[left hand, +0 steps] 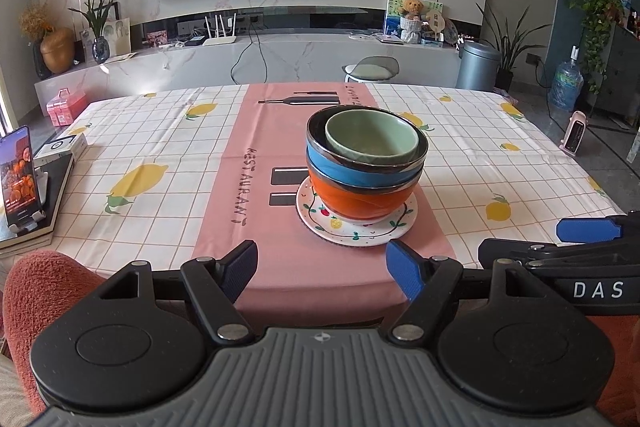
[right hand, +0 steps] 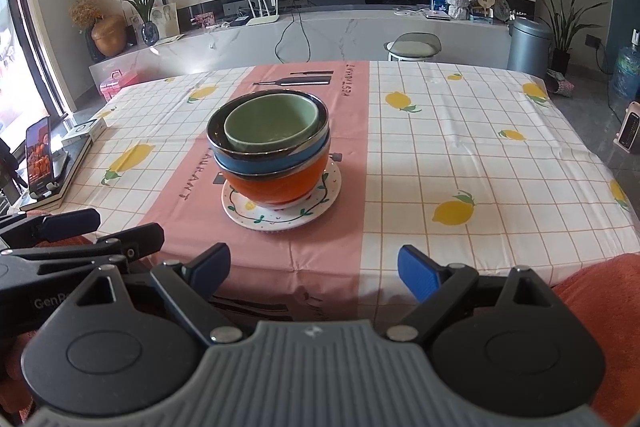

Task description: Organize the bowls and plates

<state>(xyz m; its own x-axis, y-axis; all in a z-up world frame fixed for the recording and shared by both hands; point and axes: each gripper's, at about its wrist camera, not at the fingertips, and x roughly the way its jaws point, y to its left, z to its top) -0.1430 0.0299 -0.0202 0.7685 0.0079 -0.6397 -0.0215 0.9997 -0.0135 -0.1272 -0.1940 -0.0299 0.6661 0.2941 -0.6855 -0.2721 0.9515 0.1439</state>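
Note:
A stack stands mid-table on the pink runner: a green bowl (left hand: 370, 141) (right hand: 272, 125) nests in a blue bowl (left hand: 360, 173) (right hand: 268, 163), which sits in an orange bowl (left hand: 360, 201) (right hand: 276, 189) on a white fruit-patterned plate (left hand: 356, 227) (right hand: 280, 215). My left gripper (left hand: 322, 273) hovers open at the table's near edge, short of the plate, nothing between its blue pads. My right gripper (right hand: 314, 269) is open too, near the front edge, to the right of the stack. Each gripper shows at the side of the other's view.
A phone on a stand (left hand: 18, 179) (right hand: 38, 159) rests on books (left hand: 40, 223) at the table's left edge, with a small white box (left hand: 60, 147) behind. The lemon-print tablecloth (left hand: 480, 155) covers the table. A person's red sleeve (left hand: 44, 287) (right hand: 600, 307) is close.

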